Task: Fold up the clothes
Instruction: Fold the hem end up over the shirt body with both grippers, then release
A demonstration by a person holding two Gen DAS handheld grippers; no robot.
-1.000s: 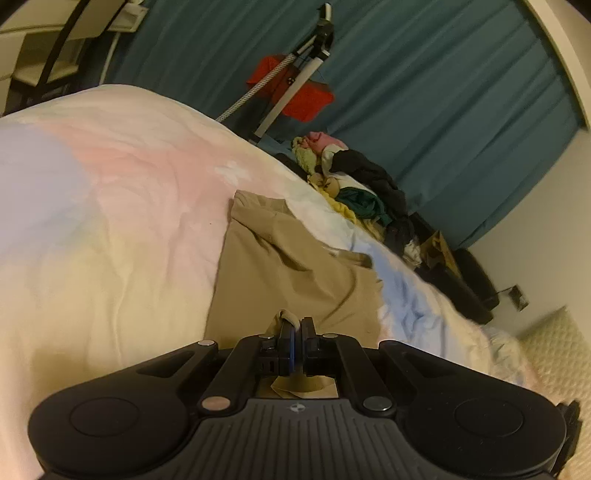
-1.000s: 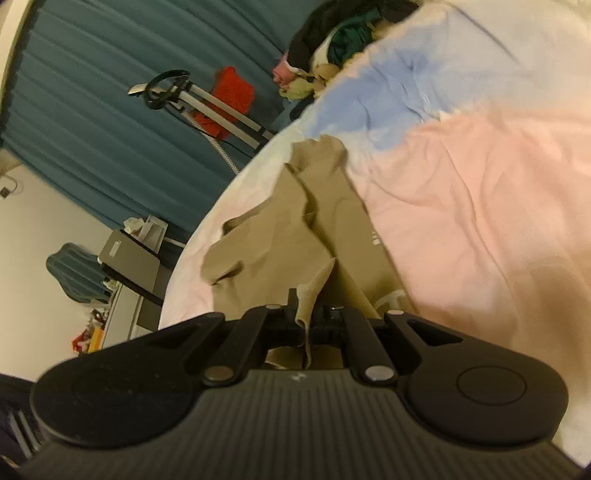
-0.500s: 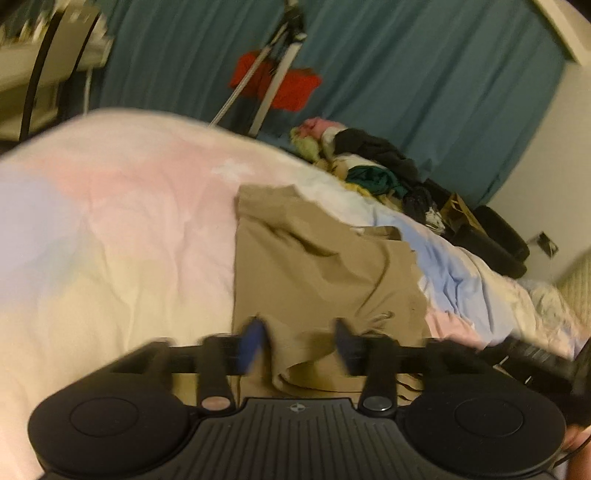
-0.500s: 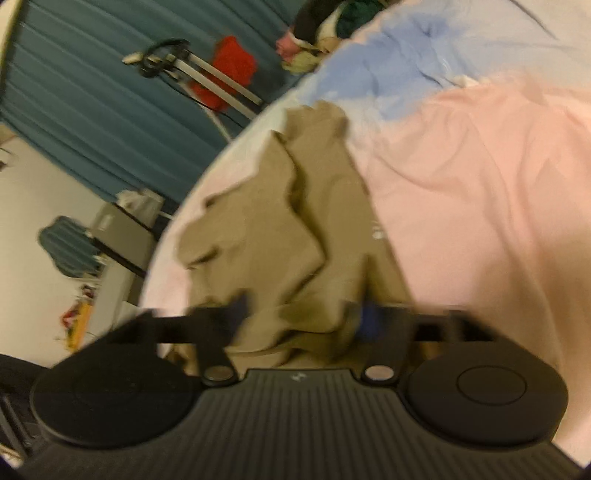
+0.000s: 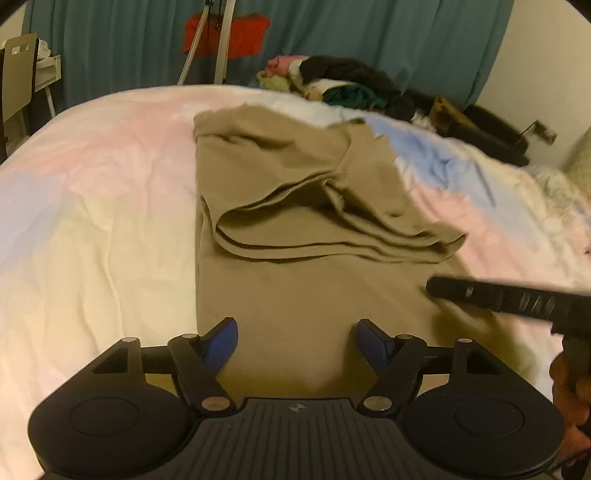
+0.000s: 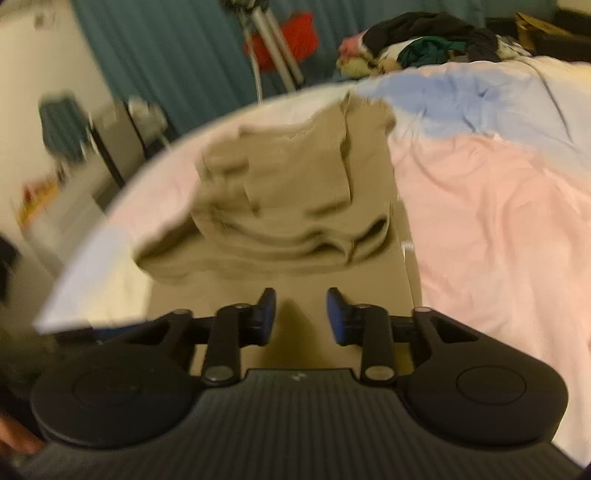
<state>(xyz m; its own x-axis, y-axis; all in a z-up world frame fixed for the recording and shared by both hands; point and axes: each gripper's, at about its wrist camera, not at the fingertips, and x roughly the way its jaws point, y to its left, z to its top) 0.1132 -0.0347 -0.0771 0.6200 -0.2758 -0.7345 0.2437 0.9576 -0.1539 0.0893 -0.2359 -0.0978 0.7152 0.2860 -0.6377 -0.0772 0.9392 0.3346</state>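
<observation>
One tan garment (image 5: 295, 229) lies half-folded, rumpled.

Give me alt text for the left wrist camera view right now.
A tan garment, its far half folded back toward the camera, lies on a pastel bedspread. The left gripper hangs over its near part, jaws opening with nothing between them. The right gripper reaches in from the right.

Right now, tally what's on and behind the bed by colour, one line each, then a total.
Tan: 1, the garment partly folded on the bedspread.
Red: 1, the cloth hanging by the tripod.
Teal: 1, the curtain.
Mixed: 1, the clothes pile.
Total: 4.
</observation>
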